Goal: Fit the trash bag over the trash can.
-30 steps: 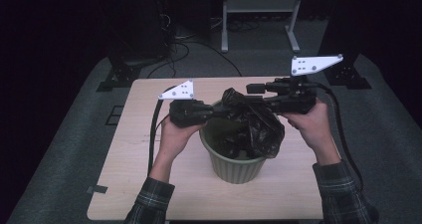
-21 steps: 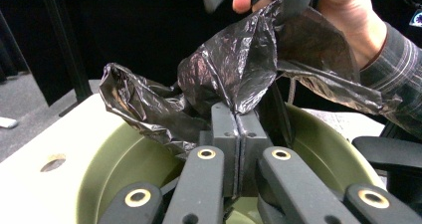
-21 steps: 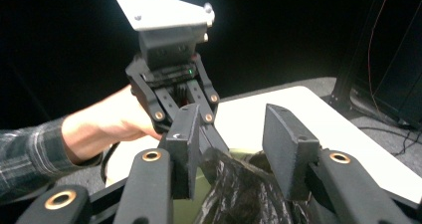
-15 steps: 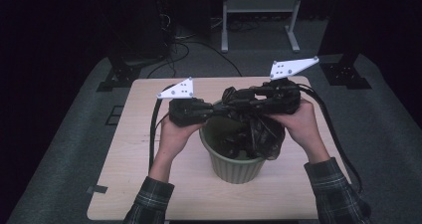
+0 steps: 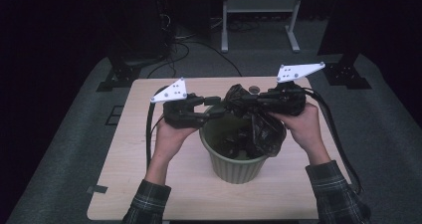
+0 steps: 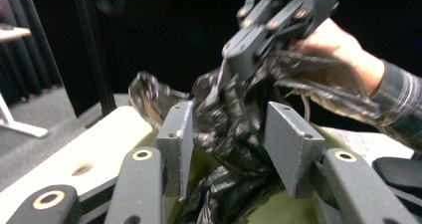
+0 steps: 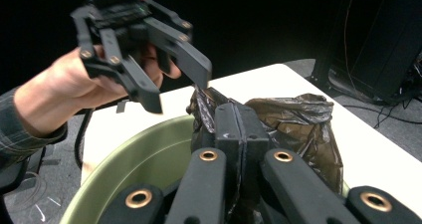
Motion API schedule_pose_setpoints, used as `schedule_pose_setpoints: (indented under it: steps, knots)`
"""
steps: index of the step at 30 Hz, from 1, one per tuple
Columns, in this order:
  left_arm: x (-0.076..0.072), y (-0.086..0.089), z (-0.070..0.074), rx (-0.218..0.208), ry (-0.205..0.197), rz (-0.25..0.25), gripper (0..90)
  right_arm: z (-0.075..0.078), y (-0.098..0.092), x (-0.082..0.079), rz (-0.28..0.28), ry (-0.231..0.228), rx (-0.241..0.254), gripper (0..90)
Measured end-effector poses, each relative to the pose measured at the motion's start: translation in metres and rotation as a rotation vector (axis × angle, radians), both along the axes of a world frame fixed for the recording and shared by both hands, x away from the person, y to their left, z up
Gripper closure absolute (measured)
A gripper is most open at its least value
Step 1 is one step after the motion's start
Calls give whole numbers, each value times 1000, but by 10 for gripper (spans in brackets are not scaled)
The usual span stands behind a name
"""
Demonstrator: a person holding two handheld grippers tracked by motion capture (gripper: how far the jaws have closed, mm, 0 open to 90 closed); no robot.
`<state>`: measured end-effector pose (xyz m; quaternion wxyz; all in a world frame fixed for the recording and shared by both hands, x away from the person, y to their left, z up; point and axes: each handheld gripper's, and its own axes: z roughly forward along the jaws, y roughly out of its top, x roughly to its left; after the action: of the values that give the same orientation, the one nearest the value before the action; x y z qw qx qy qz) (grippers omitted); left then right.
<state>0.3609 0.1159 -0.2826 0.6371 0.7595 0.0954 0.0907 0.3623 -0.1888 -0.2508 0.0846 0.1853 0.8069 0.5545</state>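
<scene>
- The right gripper [image 7: 238,119] is pinching a fold of the black bag [image 5: 251,115] above the green bin [image 5: 234,162]; its jaws have just been closing and are now pressed together with the plastic caught between them.
- The left gripper [image 6: 234,134] is standing spread on the other side of the bunched plastic; its jaws have just been opening, and the bag is sitting between them with neither pad pressing on it.
- The bag is hanging partly inside the bin and partly draped over the rim on the right gripper's side, with the gathered top lifted just above the opening, and the bin is standing near the middle of the wooden table [image 5: 124,179].
- I judge the work in hand to be fitting or lifting the bag, with one gripper holding while the other is letting go to take a new hold.
- The thin plastic is looking weak: a hard pull from the right gripper alone could be tearing it or slipping it out of the pinch.
- The bin is looking light, so an upward tug could be tipping it or dragging it across the table.
- With the left jaws open, the loose side could be dropping back into the bin.
- The two grippers are working close together, so their tips could be knocking against each other.
</scene>
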Motion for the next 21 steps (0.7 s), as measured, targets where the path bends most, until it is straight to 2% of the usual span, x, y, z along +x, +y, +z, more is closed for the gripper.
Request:
schedule_pose_setpoints:
  steps: [3, 8, 11, 16, 21]
  knots:
    - [-4, -2, 6, -2, -24, -6, 592, -3, 0, 1, -3, 1, 6, 898]
    - [-5, -11, 9, 17, -43, -16, 623, -4, 2, 1, -3, 5, 18, 898]
    - [-5, -14, 9, 28, -49, -22, 714, -4, 2, 1, 2, 8, 25, 898]
    - [-2, -17, 6, 32, -36, -50, 896, -3, 1, -1, 7, 7, 28, 897]
    - [-3, -17, 2, 58, -17, -67, 898, -3, -5, 0, -10, 6, 37, 897]
